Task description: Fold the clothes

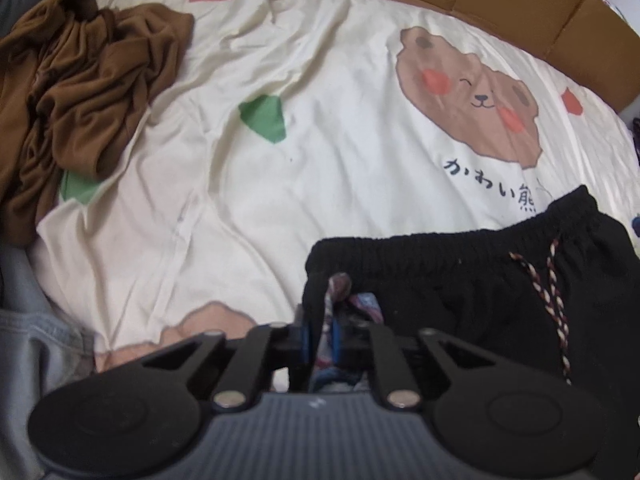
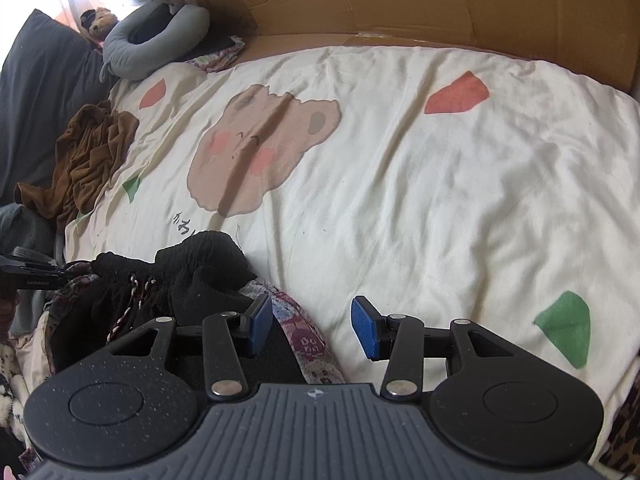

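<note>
Item 1, left gripper: jaws drawn nearly together, pinching the left corner of the black shorts at the elastic waistband, with a strip of patterned cloth caught in the same pinch. Only thin slivers of the blue pads showed on either side of the fabric.

Item 2, right gripper: jaws stood about half apart, both blue pads bare, nothing between them. It hung over the cream bedsheet, just beside the right edge of the shorts. A patterned cloth lay under its left finger.

Item 3, black shorts: lay at the near edge of the bed on the bedsheet. Waistband gathered, running across the left wrist view from the pinched corner up toward the right. A braided drawstring in dark red, black and cream trailed down the front. In the right wrist view the shorts sat bunched at lower left.

Item 4, bedsheet: cream, printed with a brown bear face, black script below it, and red and green patches.

Item 5, brown garment: 1 crumpled heap at the far left of the bed, well apart from the shorts.

Item 6, cardboard: flattened sheets stood along the far side of the bed.

Item 7, grey neck pillow: at the far left corner.
</note>
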Tool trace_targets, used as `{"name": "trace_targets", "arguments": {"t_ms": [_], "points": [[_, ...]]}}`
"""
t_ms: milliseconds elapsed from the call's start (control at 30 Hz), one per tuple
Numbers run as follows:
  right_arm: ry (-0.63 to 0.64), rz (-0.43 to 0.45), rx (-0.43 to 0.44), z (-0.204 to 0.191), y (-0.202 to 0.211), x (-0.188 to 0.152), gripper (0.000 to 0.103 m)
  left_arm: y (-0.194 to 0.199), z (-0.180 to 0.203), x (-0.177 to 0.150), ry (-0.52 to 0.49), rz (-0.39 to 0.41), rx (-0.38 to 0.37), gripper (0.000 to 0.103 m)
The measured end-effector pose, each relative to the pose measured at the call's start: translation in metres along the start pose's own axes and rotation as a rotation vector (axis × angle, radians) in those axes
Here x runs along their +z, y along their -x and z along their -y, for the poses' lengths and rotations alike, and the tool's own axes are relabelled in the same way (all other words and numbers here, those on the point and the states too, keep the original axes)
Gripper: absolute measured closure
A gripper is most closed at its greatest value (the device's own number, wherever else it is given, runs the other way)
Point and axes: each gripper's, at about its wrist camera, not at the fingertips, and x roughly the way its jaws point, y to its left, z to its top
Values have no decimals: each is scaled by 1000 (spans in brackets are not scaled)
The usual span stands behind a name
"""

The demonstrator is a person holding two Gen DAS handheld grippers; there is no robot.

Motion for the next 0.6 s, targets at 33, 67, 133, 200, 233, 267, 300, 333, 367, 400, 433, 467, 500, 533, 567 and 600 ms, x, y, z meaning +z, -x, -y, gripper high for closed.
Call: {"name": "trace_targets", "arguments": {"t_ms": [33,67,133,200,233,267,300,333,367,400,433,467,500,533,567,600], "points": [[6,-2,-1,-1,-3,2,52,2,-1,-2,0,0,-5,96],[12,-5,-2,-1,-5,4,52,4,-1,-3,1,0,-9,96],[17,-7,-3,-2,-11,8,52,9,-2,-6,2,1,-19,97],[25,-12,-3,-3,-16,11,52,13,-4,-10,3,-2,-28,97],[30,-15,-3,-4,-18,12,52,14,-5,-14,3,-8,-32,97],[37,-18,0,-5,-21,13,52,15,-7,-18,7,-15,-36,97],[43,-21,3,-6,-24,14,52,15,-10,-22,15,-24,-42,97],[48,-25,7,-7,-28,15,52,15,-12,-27,23,-33,-47,97],[54,-28,11,-9,-31,17,52,15,-14,-31,30,-44,-52,97],[62,-30,13,-11,-34,18,52,15,-16,-36,37,-55,-57,97],[71,-31,16,-13,-37,19,52,15,-18,-40,42,-64,-60,97],[79,-33,18,-15,-40,20,52,15,-19,-45,47,-72,-63,97],[88,-34,20,-17,-43,21,52,14,-20,-49,55,-78,-68,97],[104,-36,27,-21,-46,22,52,14,-21,-53,62,-85,-73,97],[122,-39,32,-25,-49,22,52,14,-22,-57,69,-91,-78,97],[142,-42,35,-30,-53,22,52,13,-23,-60,75,-96,-82,97]]}}
